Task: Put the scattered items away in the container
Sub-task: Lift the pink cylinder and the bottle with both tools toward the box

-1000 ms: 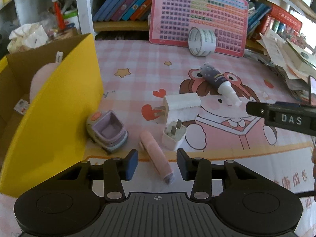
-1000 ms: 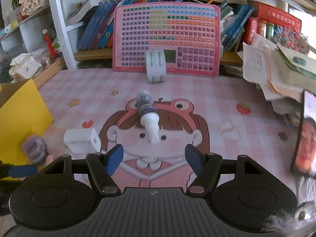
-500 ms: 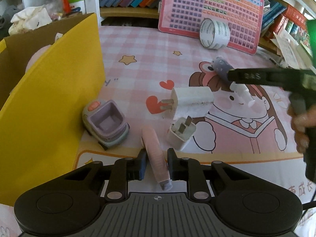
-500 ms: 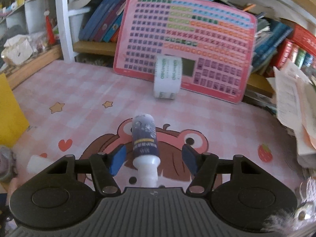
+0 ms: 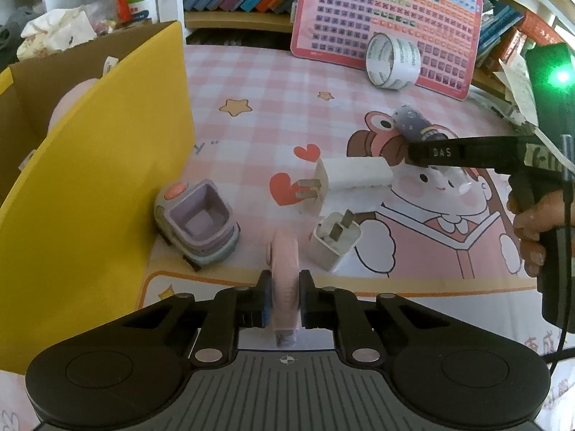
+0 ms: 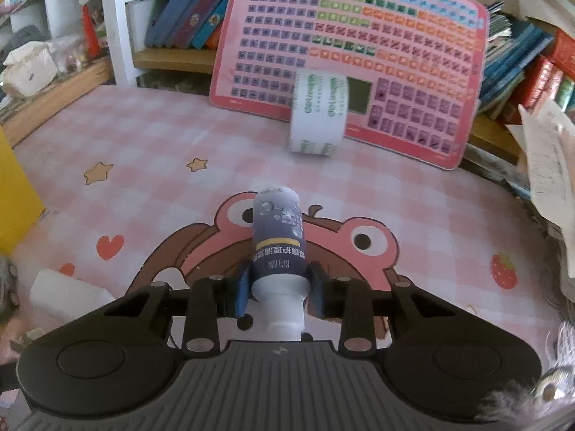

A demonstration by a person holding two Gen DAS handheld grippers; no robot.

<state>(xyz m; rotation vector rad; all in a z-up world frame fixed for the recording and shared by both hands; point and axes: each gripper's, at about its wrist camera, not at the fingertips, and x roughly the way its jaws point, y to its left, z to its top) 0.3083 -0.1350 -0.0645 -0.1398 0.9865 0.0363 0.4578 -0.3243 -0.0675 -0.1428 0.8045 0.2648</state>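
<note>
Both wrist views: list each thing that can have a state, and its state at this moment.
left gripper: shut on the pink tube.
pink tube: lying on the mat, clamped.
right gripper: jaws closing, pads at the bottle's sides.
bottle: lying on the mat, capped.
yellow box: open, something pink inside.
large charger: lying flat, unplugged.
small charger: prongs up.
toy car: beside the box, outside.
tape roll: on edge against the pink board.

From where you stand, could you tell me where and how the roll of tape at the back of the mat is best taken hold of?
Grip the tape roll across its two flat open ends, coming from above. It stands on its curved edge, leaning against the pink keyboard board, so the rounded band would slip and a push from the front would probably roll it. This is a judgement.
</note>
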